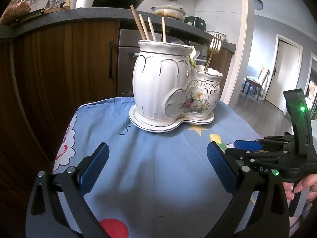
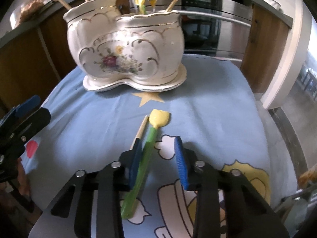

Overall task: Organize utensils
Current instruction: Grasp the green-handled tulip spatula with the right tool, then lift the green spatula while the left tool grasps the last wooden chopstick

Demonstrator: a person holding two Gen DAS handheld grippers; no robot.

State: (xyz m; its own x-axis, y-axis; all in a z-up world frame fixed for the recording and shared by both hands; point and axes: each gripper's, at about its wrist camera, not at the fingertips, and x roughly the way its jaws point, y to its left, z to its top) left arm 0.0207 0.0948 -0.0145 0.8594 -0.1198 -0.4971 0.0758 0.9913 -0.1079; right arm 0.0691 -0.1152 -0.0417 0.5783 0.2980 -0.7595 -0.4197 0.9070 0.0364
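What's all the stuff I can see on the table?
Utensil holder: one, white with gold lines and flowers, on the cloth.
Chopsticks: four, wooden, standing in the holder's tall compartment.
Fork: one, gold, in a lower compartment.
Tulip-topped utensil: one, yellow and green, lying on the cloth.
Loose chopstick: one, wooden, beside it.
Cloth: one, blue with pictures, covering the table.
Left gripper: black and blue, open, empty.
Right gripper: black and blue, open around the green handle.
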